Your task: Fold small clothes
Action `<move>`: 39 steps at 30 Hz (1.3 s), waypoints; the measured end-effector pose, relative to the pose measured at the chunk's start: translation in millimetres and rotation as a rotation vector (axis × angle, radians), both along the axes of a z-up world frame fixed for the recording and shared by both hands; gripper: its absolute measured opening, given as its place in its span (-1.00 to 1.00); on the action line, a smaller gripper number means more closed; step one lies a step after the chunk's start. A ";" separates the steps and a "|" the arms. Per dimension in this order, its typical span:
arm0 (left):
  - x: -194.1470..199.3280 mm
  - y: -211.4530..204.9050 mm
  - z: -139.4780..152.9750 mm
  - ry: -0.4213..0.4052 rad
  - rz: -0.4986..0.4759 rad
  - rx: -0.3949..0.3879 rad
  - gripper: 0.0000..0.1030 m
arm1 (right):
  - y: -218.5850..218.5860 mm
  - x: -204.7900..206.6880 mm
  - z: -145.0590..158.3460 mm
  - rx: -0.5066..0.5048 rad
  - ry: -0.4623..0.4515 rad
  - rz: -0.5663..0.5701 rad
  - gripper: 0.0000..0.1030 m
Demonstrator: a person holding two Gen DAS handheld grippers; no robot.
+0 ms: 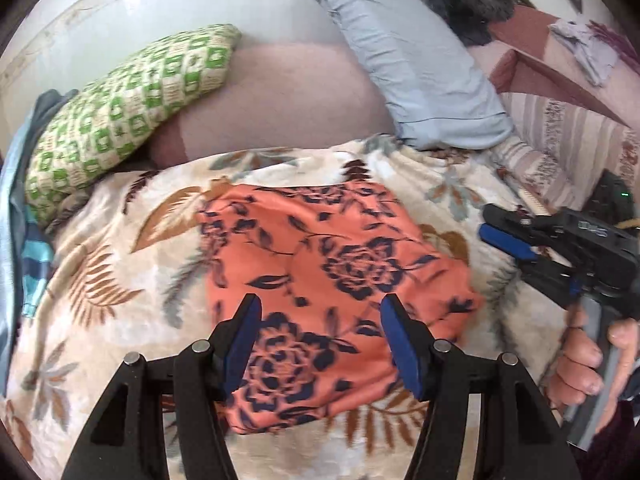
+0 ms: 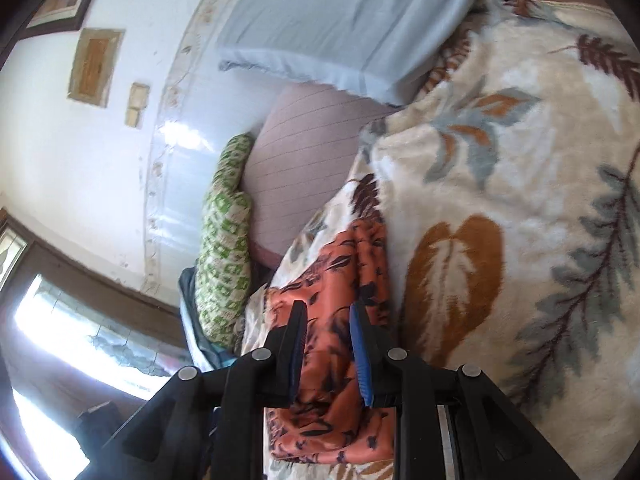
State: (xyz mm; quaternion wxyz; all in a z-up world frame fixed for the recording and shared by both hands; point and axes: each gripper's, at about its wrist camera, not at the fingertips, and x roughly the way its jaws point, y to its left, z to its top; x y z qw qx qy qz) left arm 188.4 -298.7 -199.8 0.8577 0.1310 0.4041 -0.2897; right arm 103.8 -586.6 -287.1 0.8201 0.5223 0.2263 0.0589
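Orange floral garment [image 1: 320, 280] is laid flat, folded, on a leaf-patterned blanket [image 1: 120, 280], its long axis running toward the pillows. No readable writing is seen. The left gripper [image 1: 320, 344] is held above it, jaws wide, nothing between them. The right gripper [image 2: 328, 348] is seen narrowly parted at the garment's edge; whether cloth is pinched cannot be told. A green checked cushion [image 1: 120, 112] and pale blue pillow [image 1: 412, 72] are set beyond.
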 end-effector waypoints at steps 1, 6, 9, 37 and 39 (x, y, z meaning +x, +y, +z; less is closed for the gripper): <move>7.2 4.7 -4.7 0.000 0.032 0.027 0.22 | 10.3 4.8 3.2 0.021 -0.030 0.039 -0.52; 24.6 19.2 -39.8 0.064 0.110 0.105 0.22 | 51.7 29.6 -3.0 0.042 0.002 0.136 -0.52; 28.2 20.1 -65.3 0.089 0.119 0.168 0.22 | 59.5 38.3 -17.5 0.042 0.102 0.156 -0.52; 162.9 -42.3 -89.8 0.181 0.151 0.166 0.57 | 17.6 154.2 -53.9 -0.004 0.388 0.146 -0.59; 164.0 -34.3 -96.1 0.203 0.160 0.126 0.63 | 11.1 145.9 -66.9 0.069 0.343 0.135 -0.61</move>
